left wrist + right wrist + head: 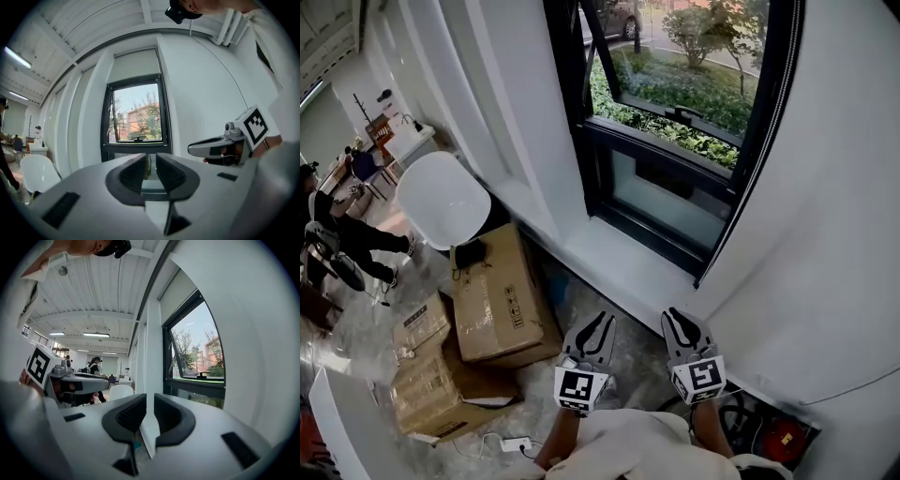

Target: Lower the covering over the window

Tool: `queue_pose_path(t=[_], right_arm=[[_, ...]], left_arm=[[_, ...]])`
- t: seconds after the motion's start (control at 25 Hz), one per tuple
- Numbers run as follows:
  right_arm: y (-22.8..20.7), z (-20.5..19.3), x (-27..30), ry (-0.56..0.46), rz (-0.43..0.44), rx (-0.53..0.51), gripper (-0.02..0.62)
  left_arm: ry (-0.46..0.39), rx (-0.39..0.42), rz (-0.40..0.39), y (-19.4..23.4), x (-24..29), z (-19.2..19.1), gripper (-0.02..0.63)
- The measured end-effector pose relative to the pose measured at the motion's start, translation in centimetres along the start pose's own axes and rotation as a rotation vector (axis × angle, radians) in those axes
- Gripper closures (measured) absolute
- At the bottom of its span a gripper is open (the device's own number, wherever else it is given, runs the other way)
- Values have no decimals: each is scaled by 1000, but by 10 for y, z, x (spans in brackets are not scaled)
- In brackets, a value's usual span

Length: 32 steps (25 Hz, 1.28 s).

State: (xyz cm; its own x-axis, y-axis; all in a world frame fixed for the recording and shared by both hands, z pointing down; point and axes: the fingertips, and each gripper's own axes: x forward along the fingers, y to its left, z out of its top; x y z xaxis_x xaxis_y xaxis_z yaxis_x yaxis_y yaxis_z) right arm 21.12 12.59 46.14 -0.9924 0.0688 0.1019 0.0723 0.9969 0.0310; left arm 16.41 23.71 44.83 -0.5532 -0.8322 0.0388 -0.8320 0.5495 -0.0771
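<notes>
A black-framed window point(675, 112) is set in the white wall, its upper pane tilted outward over a white sill point(619, 258). In the left gripper view a pale roller blind point(133, 65) covers only the top of the window point(136, 119). The right gripper view shows the same blind point(180, 294) from the side. My left gripper point(596, 326) and right gripper point(682, 322) are held side by side below the sill, pointing at the wall. The left gripper point(151, 164) has a narrow gap between its jaws and holds nothing. The right gripper point(150, 406) is likewise open and empty.
Cardboard boxes point(497, 300) are stacked on the floor left of my grippers, with a white chair point(442, 199) behind them. A power strip point(516, 443) lies by the boxes. Cables and a red object point(778, 436) sit at the lower right. People point(337, 234) are at the far left.
</notes>
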Motion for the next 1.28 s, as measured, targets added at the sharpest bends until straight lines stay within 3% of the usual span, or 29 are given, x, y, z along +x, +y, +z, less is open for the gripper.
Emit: queue_pose_path(t=[0.64, 1.28], right_arm=[[-23, 7, 81, 18, -78, -2, 554], [-51, 6, 147, 43, -244, -26, 540]], left_arm=[[-8, -4, -78, 63, 68, -3, 534], [-43, 2, -228, 118, 140, -13, 534]])
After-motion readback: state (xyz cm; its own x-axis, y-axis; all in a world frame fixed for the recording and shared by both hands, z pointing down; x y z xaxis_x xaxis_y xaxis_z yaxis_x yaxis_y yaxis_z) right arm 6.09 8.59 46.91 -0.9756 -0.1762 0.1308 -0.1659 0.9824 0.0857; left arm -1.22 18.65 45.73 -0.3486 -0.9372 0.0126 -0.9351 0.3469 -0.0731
